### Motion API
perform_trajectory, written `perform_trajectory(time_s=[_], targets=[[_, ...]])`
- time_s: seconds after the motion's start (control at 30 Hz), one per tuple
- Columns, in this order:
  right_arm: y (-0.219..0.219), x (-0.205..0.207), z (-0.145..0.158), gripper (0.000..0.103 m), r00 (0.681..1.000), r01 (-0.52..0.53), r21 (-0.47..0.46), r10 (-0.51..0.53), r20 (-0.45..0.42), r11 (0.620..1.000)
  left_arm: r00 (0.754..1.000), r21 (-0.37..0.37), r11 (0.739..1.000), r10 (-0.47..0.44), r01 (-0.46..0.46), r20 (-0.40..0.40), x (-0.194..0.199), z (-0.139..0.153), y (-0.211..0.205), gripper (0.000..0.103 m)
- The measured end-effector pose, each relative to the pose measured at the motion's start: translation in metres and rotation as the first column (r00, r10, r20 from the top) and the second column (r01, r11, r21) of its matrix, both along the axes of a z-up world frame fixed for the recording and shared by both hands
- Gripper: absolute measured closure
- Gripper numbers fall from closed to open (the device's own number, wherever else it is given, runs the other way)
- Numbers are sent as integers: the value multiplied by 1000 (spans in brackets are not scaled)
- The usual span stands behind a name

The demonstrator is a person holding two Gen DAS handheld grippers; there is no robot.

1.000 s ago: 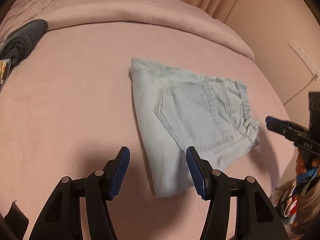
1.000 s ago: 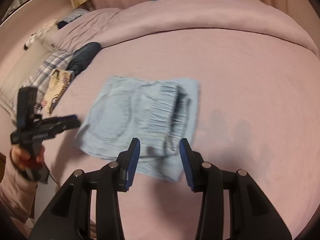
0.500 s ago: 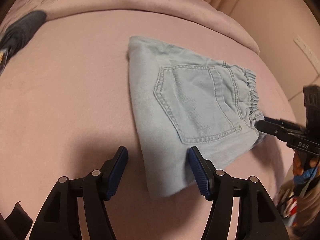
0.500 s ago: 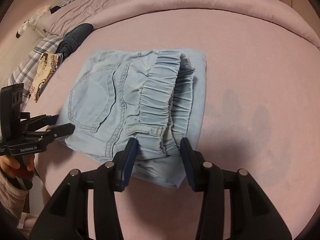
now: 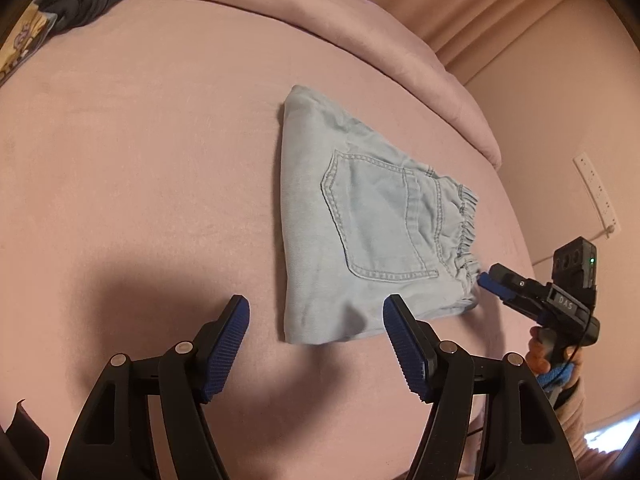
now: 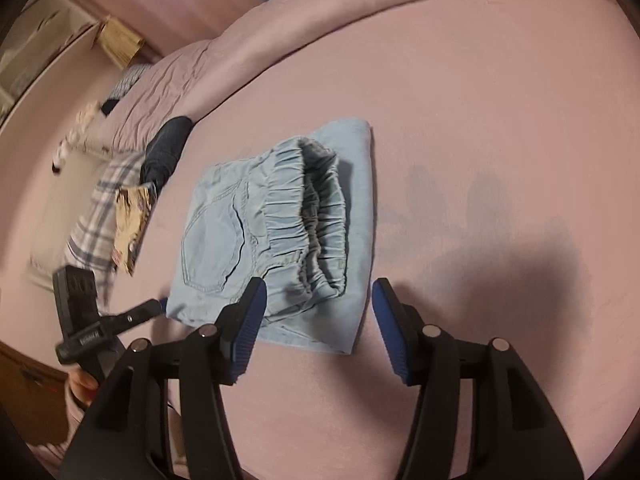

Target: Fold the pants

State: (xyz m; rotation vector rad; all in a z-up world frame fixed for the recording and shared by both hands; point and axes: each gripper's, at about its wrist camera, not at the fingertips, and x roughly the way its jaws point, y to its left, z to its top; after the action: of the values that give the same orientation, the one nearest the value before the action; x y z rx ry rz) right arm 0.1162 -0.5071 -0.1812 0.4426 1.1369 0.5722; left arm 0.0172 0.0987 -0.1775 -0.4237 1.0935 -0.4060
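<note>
pale denim pants (image 5: 360,232) folded compact, pocket up, elastic waistband bunched; left gripper (image 5: 316,344) & right gripper (image 6: 318,316) both wide, empty.

My folded pants (image 5: 360,232) lie on the bed (image 5: 140,160); my left gripper (image 5: 316,340) sits before their folded edge, my right gripper (image 6: 318,320) before the waistband, dark clothing (image 6: 166,152) behind

Light: dim, warm, pinkish indoor cast in both views.
Shadows: dark soft patches on the bedspread (image 5: 120,200) beside each open gripper.
Distortion: strong fisheye bulge, black vignetted corners.
Blur: left edge of right wrist view smeared; checked pillow (image 6: 90,216) unsharp.
Glare: none seen.
</note>
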Motion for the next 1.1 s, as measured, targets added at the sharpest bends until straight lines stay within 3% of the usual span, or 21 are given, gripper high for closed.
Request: perform_trajectory(time_s=[0.57,0.83,0.9,0.97,1.1], targets=[[17,34,-20,35,996,-38,7,39,-83,999,999,120,992,-50,49,11,48,-14,-28,34],[31,50,-26,30,993,-80,21,82,-80,997,996,77,993,-88,86,22,58,-17,-29,34],[32,50,-25,38,994,-91,15,92,-66,996,995,67,993,-97,95,25,59,-17,-30,43],[32,50,-25,46,993,-95,17,96,-64,995,995,73,993,-96,94,20,60,-19,-31,60],[35,47,-20,61,994,-104,-2,104,-32,995,996,45,996,-84,83,21,60,-18,-26,75]])
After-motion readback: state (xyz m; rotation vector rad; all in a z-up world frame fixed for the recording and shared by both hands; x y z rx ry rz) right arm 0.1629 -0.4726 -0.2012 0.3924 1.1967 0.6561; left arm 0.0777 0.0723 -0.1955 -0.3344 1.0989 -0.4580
